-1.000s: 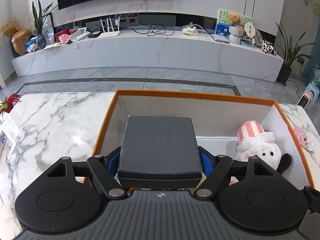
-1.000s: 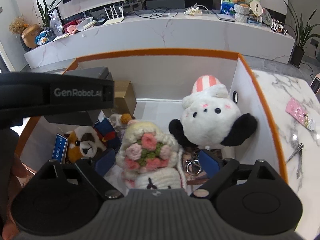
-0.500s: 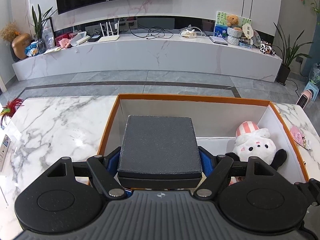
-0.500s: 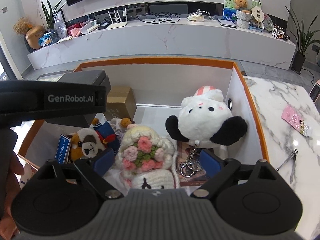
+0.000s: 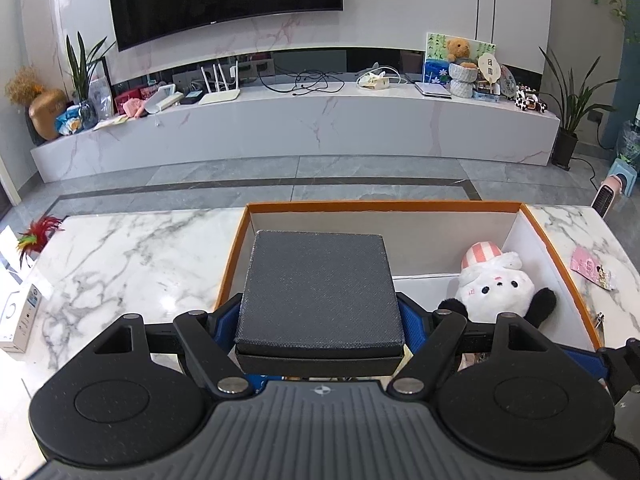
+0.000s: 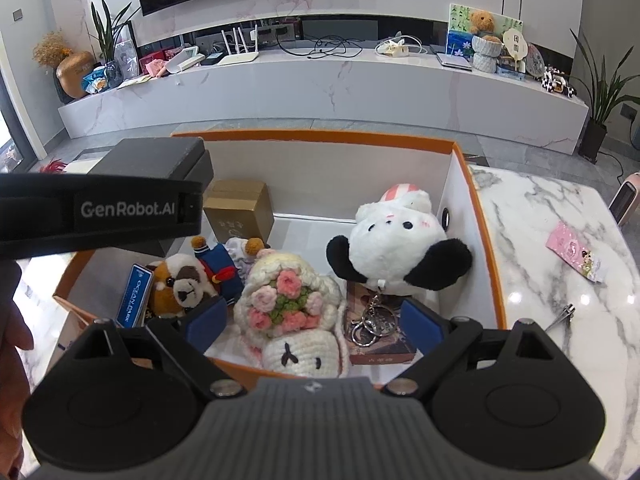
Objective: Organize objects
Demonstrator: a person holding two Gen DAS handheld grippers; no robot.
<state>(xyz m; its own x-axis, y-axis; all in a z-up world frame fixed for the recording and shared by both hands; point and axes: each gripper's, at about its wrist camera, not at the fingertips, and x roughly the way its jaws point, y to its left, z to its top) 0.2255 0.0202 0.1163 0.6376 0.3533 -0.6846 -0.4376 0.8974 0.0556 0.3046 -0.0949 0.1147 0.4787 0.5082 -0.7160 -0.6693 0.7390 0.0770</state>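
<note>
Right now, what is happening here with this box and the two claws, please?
A person is sorting small things into an orange-rimmed box on a marble table. The left claw is shut on a dark grey flat case, held above the box. The right claw is open and empty over a crocheted flower toy. A white plush with black ears and a gold box already lie inside.

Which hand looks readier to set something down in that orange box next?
Left, probably. The left gripper already clamps the dark grey box above the orange box. The right gripper hangs open and empty over the crocheted toy.
</note>
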